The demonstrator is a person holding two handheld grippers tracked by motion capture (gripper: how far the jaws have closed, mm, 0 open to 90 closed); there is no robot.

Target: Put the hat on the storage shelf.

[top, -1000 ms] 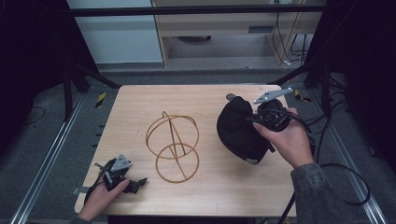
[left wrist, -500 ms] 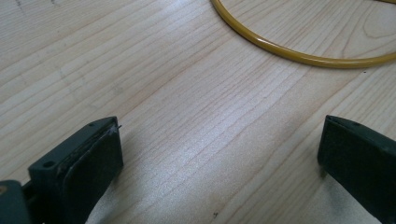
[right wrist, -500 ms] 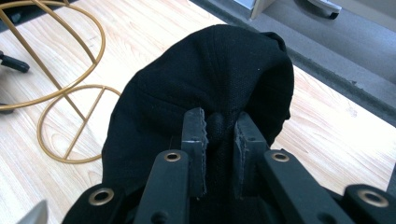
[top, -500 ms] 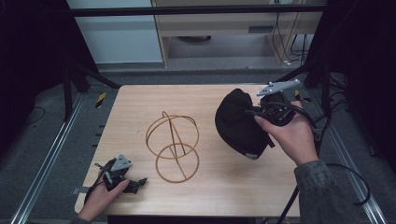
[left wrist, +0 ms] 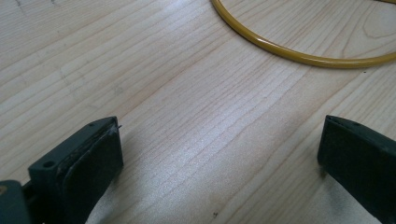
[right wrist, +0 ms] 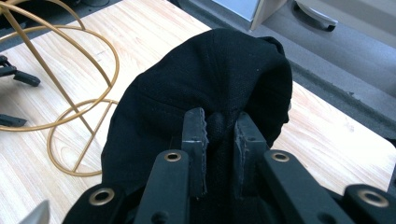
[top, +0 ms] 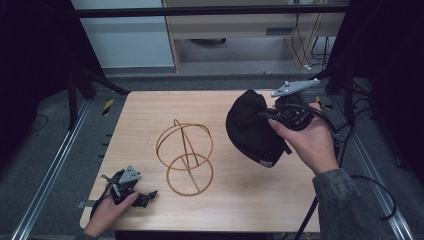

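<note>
A black cap (top: 250, 127) hangs above the right side of the wooden table (top: 240, 210), pinched at its crown by my right gripper (top: 267, 117). In the right gripper view the two black jaws are shut on a fold of the cap (right wrist: 205, 93), with my right gripper (right wrist: 219, 128) pressing cloth between its pads. A gold wire stand (top: 186, 155) of rings stands at the table's middle. My left gripper (top: 145, 196) rests at the near left corner. Its jaws stand wide apart over bare wood in the left gripper view, my left gripper (left wrist: 219, 154) holding nothing, with the stand's base ring (left wrist: 299, 51) beyond.
Metal rails run along both sides of the table. A cable (top: 370, 185) trails from the right gripper off the right edge. A shelf unit (top: 235, 30) stands behind the table. Bare wood lies between the stand and the left hand.
My right gripper has lifted the black cap up and slightly farther back from the table. The left gripper and the wire stand have stayed where they were.
</note>
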